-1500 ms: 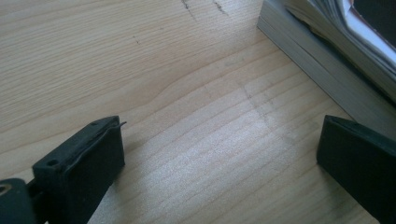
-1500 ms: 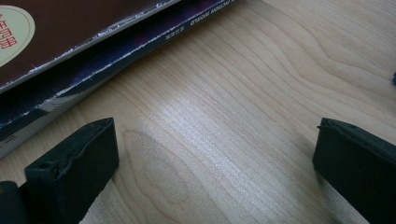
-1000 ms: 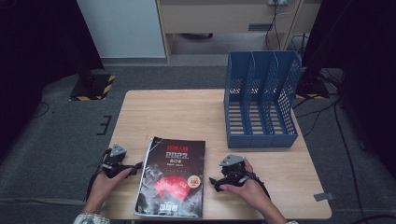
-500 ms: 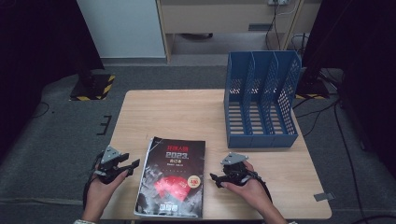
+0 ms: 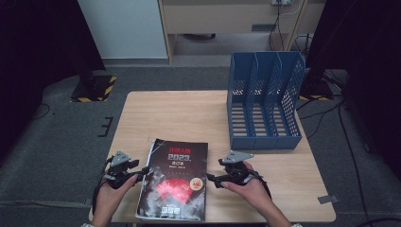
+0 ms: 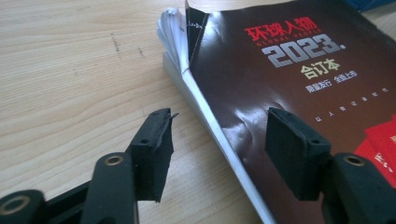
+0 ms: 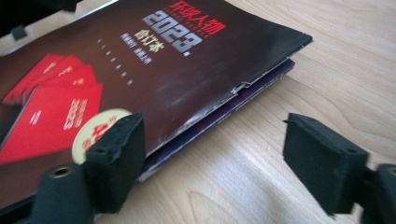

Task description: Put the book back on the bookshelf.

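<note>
The book lies on the table, with the file rack behind it to the right.

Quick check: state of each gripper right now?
Left gripper: open, jaws astride the book's edge, not gripping.
Right gripper: open, jaws astride the book's other edge, not gripping.

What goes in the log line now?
left gripper: open astride book edge | right gripper: open at other edge | book: flat on table

Thick dark magazine, flat, closed, table's near edge, corner curled
</note>
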`<state>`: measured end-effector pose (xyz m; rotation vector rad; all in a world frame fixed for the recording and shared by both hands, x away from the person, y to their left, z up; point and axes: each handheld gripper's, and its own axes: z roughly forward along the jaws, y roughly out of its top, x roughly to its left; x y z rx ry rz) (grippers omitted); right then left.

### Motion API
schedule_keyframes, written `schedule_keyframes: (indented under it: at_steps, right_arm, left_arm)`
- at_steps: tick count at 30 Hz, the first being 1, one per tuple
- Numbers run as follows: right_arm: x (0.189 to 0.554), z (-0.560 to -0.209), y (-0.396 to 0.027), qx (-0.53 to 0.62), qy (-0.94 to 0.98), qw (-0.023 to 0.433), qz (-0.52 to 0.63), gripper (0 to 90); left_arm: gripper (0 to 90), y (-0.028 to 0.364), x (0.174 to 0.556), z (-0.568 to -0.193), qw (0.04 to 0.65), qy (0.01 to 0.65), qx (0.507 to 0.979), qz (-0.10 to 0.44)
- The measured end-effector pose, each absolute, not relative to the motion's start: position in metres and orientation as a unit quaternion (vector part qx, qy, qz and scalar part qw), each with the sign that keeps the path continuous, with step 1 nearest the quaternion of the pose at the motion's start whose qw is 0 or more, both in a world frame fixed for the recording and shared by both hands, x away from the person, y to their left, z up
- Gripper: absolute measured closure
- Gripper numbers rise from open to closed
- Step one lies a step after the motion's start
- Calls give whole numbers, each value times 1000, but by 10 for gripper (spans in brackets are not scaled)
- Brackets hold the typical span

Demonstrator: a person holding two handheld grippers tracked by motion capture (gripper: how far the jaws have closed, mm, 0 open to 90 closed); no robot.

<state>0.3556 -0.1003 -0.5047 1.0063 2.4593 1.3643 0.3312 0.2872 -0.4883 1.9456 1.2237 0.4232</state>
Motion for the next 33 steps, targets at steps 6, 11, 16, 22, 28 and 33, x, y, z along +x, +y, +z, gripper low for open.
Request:
schedule_keyframes:
  at_steps: [6,11,16,22,28,33]
  right_arm:
    - [363,-505,-95,338,820,66,458,191]
    - [374,-509,-84,335,826,56,450,191]
    - [378,-517,-74,331,837,37,435,166]
    - [376,-521,-69,332,834,11,440,150]
    - [375,-522,-67,331,834,-5,440,156]
    - [374,-521,-64,325,836,-2,443,165]
  left_arm:
    - [445,279,335,-493,377,475,778,165]
    - [466,280,338,-496,372,486,774,160]
    - [492,277,338,-496,375,477,781,149]
    - [506,275,337,-498,378,473,783,142]
    - [509,275,338,-498,377,470,785,141]
    - [511,273,338,-498,376,465,789,145]
